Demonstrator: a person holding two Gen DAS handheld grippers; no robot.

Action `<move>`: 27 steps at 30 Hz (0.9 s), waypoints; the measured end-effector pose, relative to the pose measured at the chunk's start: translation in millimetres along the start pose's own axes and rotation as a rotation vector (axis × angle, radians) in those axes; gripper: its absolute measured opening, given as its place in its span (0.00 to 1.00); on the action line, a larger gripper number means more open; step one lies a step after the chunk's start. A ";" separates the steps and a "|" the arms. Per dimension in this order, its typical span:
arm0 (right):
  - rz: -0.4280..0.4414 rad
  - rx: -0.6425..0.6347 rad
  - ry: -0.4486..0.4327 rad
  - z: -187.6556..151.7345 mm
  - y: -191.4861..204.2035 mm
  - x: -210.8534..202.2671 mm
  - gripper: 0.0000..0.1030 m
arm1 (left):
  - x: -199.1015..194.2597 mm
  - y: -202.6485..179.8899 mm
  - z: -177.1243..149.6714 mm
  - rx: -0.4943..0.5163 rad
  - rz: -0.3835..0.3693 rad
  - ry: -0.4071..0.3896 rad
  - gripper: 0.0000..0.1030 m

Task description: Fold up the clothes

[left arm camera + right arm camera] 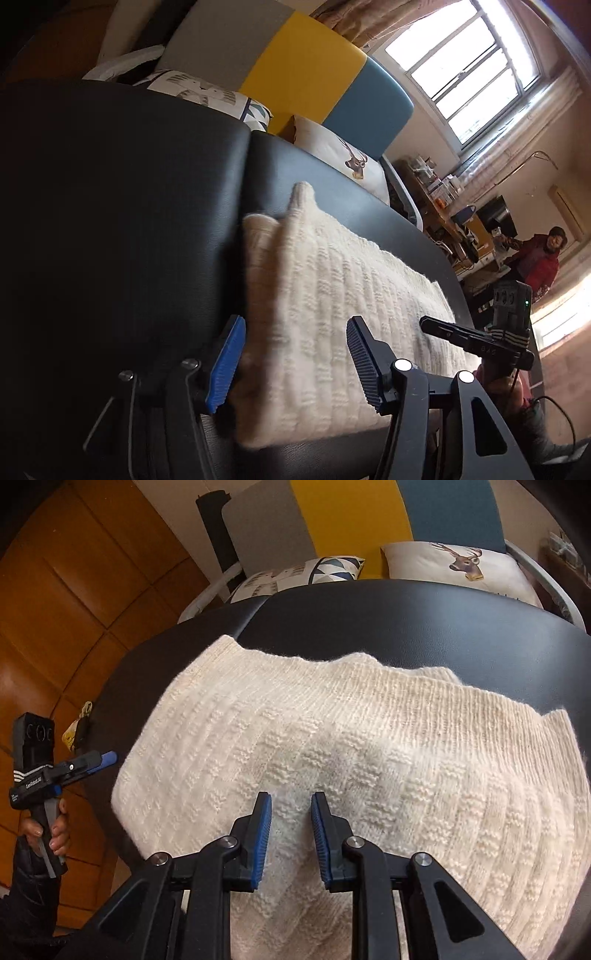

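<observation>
Now a cream knitted sweater [332, 746] lies folded on a black padded surface [424, 616], with both grippers at its near edge.

The sweater is spread across the black surface, its ribbed hem toward the far side in the right wrist view. The right gripper [291, 834] stands over the near middle of the knit with its blue-padded jaws a little apart, narrow, and fabric shows between them; I cannot tell if the pads press it. The left gripper [295, 365] is at the left end of the sweater, jaws wide apart, with the knit between them but not clamped. Behind the surface lie a deer cushion [458, 566] and a patterned cushion [295, 576], against a grey, yellow and blue backrest [295, 66]. Further away, a person in red [543, 258] stands near a bright window [465, 70].
</observation>
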State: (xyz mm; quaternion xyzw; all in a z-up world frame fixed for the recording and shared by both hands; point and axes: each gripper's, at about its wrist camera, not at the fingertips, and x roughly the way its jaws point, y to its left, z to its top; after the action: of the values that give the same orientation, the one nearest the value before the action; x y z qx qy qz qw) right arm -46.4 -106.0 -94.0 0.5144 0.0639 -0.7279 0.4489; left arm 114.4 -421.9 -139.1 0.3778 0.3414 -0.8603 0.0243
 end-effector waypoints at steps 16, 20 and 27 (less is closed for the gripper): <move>-0.042 0.056 0.014 1.5 -22.6 14.5 0.18 | 26.9 33.9 -23.7 -0.057 -0.328 0.170 0.56; -0.078 0.047 0.012 2.6 -22.3 14.2 0.18 | 17.3 21.7 -27.5 -0.007 -0.372 0.171 0.19; -0.064 0.059 0.004 0.7 -30.0 11.8 0.17 | 13.8 15.1 -58.9 0.006 -0.328 0.234 0.06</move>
State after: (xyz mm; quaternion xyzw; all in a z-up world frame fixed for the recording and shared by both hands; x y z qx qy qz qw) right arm -69.2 -95.6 -114.2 0.5265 0.0597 -0.7423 0.4101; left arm 146.5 -394.8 -185.2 0.4145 0.3964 -0.8040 -0.1569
